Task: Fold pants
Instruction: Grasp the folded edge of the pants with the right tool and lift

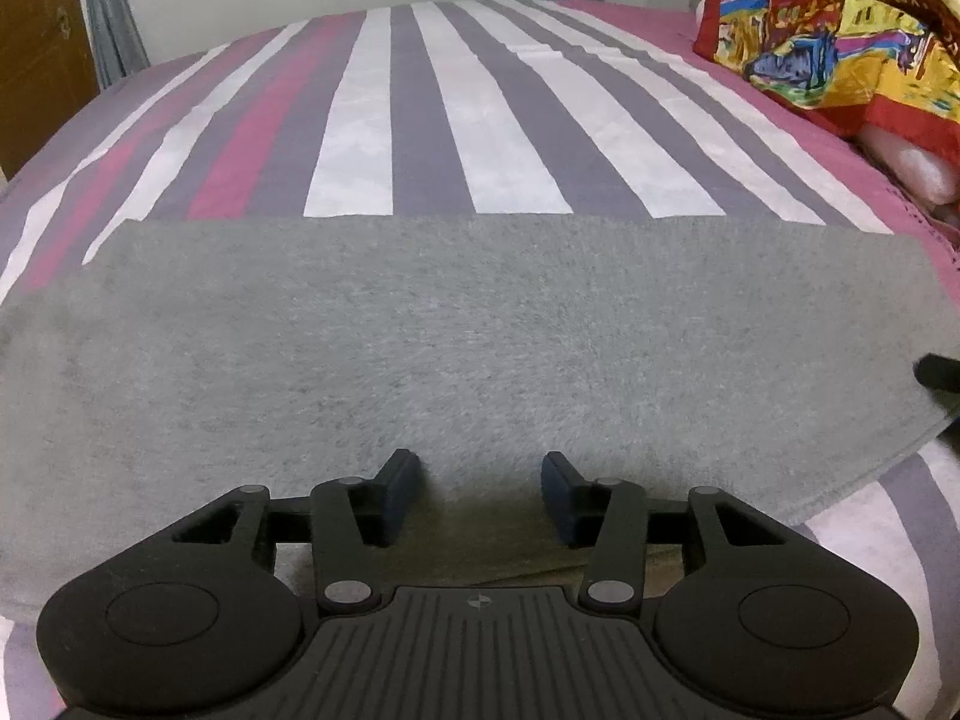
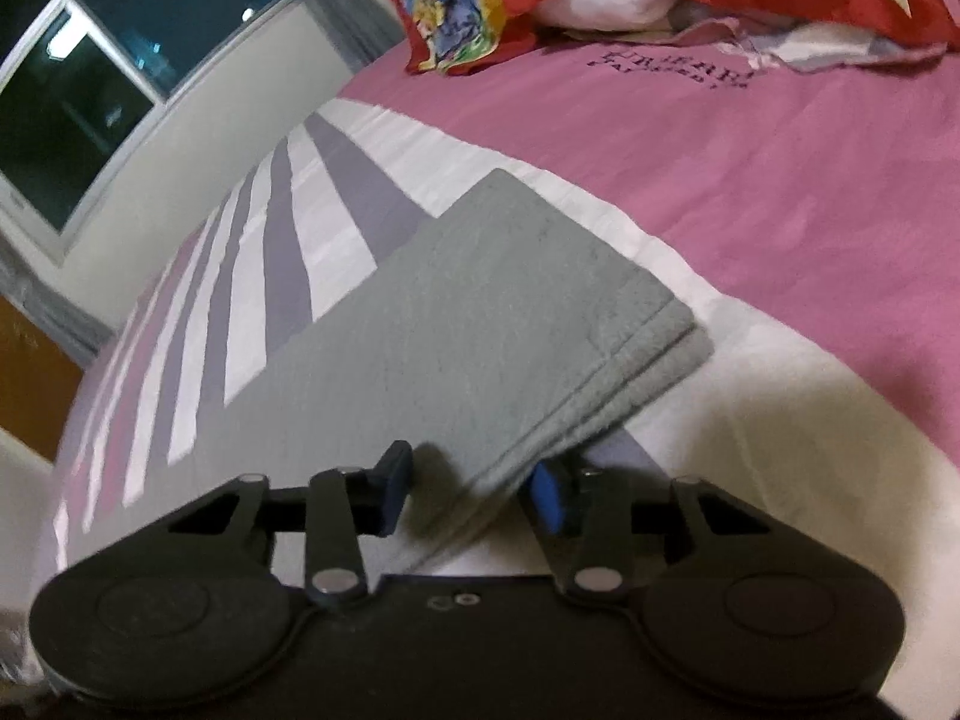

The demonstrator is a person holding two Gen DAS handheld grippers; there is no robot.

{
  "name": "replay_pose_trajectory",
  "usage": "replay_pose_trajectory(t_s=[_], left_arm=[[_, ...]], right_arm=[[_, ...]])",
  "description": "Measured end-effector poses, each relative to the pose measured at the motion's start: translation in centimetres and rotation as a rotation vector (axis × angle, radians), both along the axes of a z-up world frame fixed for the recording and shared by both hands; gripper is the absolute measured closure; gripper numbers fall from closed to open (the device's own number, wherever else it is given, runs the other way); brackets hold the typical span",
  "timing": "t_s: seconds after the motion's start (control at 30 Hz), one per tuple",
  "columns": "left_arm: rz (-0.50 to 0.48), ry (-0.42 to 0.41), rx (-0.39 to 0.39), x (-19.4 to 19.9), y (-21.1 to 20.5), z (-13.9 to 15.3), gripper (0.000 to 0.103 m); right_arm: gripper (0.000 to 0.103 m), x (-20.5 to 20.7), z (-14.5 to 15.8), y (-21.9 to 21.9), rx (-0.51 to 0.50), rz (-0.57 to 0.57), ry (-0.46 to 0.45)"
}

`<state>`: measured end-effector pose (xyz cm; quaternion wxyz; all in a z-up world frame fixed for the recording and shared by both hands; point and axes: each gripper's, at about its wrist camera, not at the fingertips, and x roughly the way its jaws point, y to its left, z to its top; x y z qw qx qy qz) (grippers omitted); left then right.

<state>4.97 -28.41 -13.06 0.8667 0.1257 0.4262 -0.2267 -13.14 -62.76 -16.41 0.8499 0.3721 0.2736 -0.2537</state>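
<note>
Grey pants lie folded flat in a long band across the striped bed. My left gripper is open just above their near edge, fingers apart and holding nothing. In the right wrist view the pants show stacked layers at their right end. My right gripper is open, with that layered near corner lying between its fingers; the right finger sits under the edge. A dark tip of the right gripper shows at the left wrist view's right edge.
The bed sheet has purple, white and pink stripes, with a pink area to the right. A colourful pillow and white bedding lie at the head. A window, curtains and a wooden door stand behind.
</note>
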Motion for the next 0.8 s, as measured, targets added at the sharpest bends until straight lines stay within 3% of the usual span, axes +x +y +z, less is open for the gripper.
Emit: replay_pose_trajectory(t_s=[0.1,0.27,0.37,0.57,0.7,0.8], left_arm=[[-0.007,-0.005,0.007,0.0,-0.2,-0.1,0.056],[-0.018,-0.011,0.018,0.1,-0.4,-0.2,0.056],[-0.025,-0.027,0.025,-0.1,-0.6,-0.3,0.056],[-0.04,-0.035,0.033,-0.1,-0.8,-0.5,0.056],[-0.015,0.045,-0.034,1.0,0.2,0.3,0.056],[0.018,0.088,-0.098,1.8,2.0,1.2,0.056]], right_arm=[[0.085,0.1,0.2,-0.5,0.026,-0.029,-0.047],[0.087,0.6,0.2,-0.6,-0.038,-0.015,0.011],[0.083,1.1,0.3,-0.3,-0.055,-0.024,0.019],[0.088,1.9,0.7,0.0,-0.095,-0.027,0.06],[0.09,2.6,3.4,1.8,-0.221,0.015,0.026],[0.091,3.5,5.5,3.3,-0.247,0.044,-0.036]])
